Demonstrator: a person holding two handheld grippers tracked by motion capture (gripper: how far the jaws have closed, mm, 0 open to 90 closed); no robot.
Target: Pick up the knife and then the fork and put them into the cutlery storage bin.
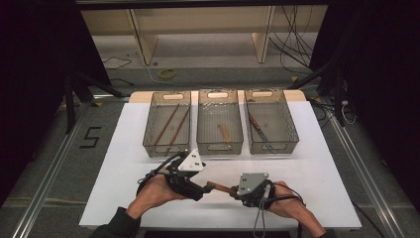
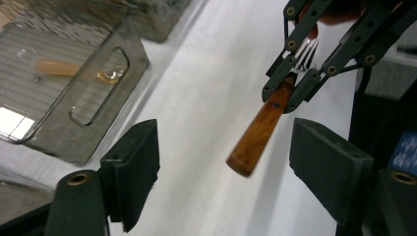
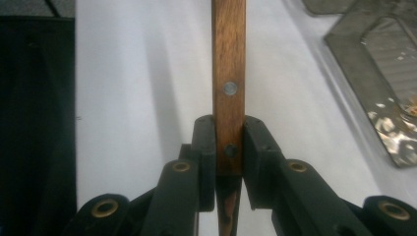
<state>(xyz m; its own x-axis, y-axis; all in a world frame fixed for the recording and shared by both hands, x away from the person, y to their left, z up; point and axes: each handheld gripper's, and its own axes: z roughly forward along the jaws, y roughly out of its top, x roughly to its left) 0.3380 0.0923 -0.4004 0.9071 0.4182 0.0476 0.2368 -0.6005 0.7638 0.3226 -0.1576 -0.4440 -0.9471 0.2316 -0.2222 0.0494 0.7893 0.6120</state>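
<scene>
Item: wooden-handled steel fork (image 2: 263, 129), clamped at its neck by your right gripper (image 3: 229, 167). Left gripper (image 2: 223, 162) jaws open: centre them around the handle, then close.

White table (image 1: 124, 183) bears three bins (image 1: 220, 122) (side by side).

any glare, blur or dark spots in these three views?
High view: room edges black, white table evenly lit. Left gripper view: glare patch on the bin floor, fork handle tip slightly soft, near tongs soft. Right gripper view: fork handle sharp, left side in deep shadow, bright glints on the bin corner at right.
</scene>
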